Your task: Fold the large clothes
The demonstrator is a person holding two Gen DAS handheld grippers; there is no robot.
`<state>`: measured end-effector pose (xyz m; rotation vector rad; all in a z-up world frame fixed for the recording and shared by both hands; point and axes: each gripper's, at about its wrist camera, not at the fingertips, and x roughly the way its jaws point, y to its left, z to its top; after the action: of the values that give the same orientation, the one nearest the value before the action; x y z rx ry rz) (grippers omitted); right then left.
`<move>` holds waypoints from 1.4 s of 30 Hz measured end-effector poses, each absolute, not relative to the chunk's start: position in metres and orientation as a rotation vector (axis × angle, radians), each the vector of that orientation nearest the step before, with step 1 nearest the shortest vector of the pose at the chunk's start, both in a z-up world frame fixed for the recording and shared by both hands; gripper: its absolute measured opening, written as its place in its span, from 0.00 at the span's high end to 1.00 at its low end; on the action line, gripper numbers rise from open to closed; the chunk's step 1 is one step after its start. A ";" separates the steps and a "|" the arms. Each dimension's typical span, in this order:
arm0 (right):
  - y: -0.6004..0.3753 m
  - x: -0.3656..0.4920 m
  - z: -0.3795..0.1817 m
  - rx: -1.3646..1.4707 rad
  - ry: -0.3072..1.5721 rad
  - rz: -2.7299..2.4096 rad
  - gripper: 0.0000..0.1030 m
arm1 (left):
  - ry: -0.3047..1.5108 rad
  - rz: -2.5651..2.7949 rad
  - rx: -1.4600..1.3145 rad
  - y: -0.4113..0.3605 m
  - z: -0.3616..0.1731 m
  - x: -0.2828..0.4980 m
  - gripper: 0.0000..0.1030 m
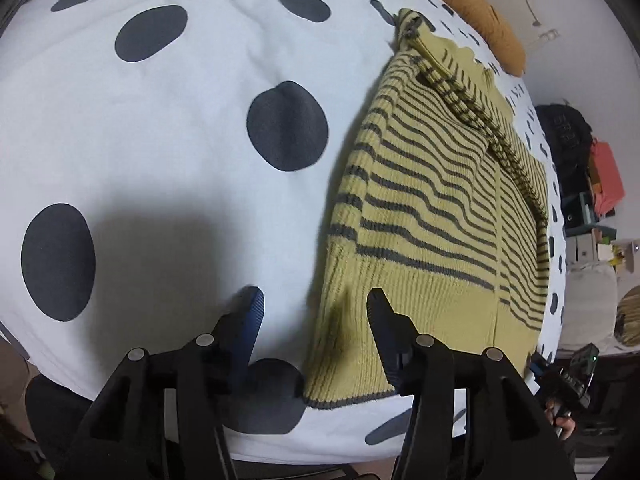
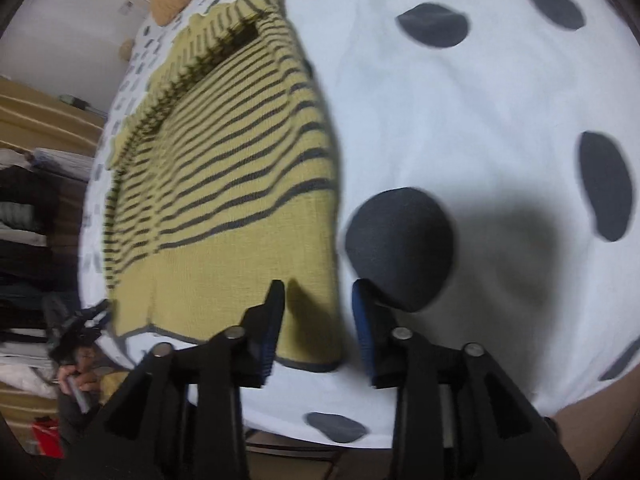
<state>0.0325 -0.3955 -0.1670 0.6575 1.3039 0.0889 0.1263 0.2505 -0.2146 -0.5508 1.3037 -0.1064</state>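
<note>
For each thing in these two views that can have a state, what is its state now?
Striped sweater: lying flat on the bed, sides folded in, not held.
Left claw: open, over the hem's left corner, nothing gripped.
Right claw: open, over the hem's right corner, nothing gripped.
Spotted bedcover: spread out, slightly wrinkled.

Bed point(image 1: 160, 128), white cover with dark grey spots; bearing one folded yellow striped sweater point(image 1: 436, 216), one orange pillow point(image 1: 476, 12).
</note>
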 end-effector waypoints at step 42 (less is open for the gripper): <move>-0.422 0.385 -0.115 0.618 0.958 0.047 0.94 | 1.149 -0.093 -0.493 0.166 -0.192 0.521 0.92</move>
<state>0.3848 -0.4216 -0.1147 0.6184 0.9584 0.0470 0.5210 0.1657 -0.1924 -0.4930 1.1493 -0.0933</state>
